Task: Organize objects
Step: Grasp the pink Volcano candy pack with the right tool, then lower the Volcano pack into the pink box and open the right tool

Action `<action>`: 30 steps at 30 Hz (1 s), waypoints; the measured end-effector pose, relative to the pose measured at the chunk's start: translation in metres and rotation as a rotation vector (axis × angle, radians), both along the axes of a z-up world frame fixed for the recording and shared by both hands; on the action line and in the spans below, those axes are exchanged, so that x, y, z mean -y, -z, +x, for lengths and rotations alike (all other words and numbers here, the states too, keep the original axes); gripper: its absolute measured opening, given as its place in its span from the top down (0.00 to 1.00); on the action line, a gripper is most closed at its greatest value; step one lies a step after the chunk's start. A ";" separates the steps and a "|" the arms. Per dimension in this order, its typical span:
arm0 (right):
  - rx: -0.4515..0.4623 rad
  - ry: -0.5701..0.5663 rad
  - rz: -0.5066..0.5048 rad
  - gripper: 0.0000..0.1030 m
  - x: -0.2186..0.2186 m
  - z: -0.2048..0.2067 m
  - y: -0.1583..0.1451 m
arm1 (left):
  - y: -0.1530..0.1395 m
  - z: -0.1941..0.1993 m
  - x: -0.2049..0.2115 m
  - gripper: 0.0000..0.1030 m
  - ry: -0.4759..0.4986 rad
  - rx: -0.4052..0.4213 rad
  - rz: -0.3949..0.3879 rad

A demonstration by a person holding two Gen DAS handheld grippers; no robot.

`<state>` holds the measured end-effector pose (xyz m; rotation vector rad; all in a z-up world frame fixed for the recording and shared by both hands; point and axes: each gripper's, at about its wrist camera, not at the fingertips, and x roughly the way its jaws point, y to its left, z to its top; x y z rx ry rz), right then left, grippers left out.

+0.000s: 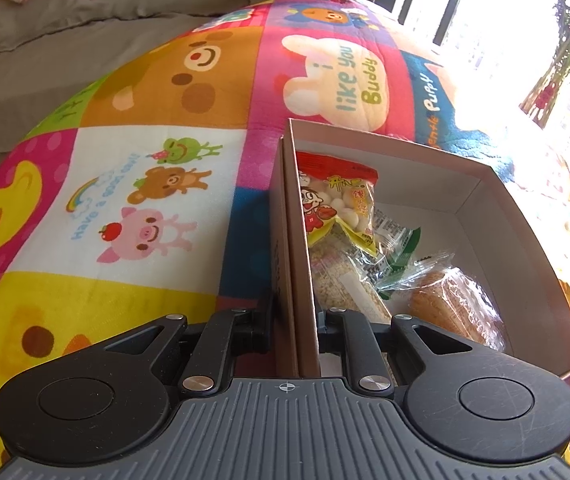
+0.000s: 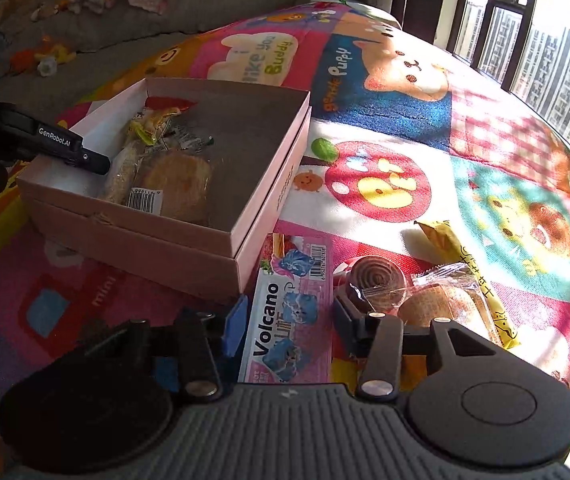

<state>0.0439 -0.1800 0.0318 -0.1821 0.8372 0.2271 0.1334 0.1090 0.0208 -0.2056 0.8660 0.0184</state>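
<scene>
Left hand-held gripper (image 1: 295, 320) pinching the box (image 1: 485, 184) wall, right hand-held gripper (image 2: 285, 320) spread astride the Volcano packet (image 2: 285, 320), pads clear of it.

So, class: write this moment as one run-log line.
left gripper: shut on box wall | right gripper: open, astride Volcano packet | snacks in box

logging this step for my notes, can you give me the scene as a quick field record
surface: cartoon play mat
container: open cardboard box
in box: red-topped snack bag, wrapped pastry, other packets
left gripper: shut on the box's side wall
right gripper: open, straddling the Volcano packet
still on mat: spiral snack, wrapped bread, yellow packet
likely next: Volcano packet goes into box
</scene>
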 end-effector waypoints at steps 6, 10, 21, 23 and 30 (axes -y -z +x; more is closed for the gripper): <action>-0.039 0.005 0.007 0.58 0.005 -0.004 -0.004 | 0.003 0.000 0.002 0.84 -0.001 0.003 0.003; -0.066 0.041 0.004 0.58 0.010 -0.015 -0.008 | 0.004 0.000 0.001 0.84 0.002 0.006 -0.009; -0.066 0.107 0.070 0.58 0.028 -0.083 -0.042 | 0.006 -0.003 0.001 0.84 -0.001 0.036 -0.004; -0.055 0.087 0.114 0.58 0.025 -0.094 -0.050 | 0.006 -0.003 0.001 0.85 -0.004 0.037 -0.007; 0.036 -0.038 0.172 0.58 -0.009 -0.102 -0.088 | 0.007 -0.003 0.003 0.84 0.000 0.037 -0.010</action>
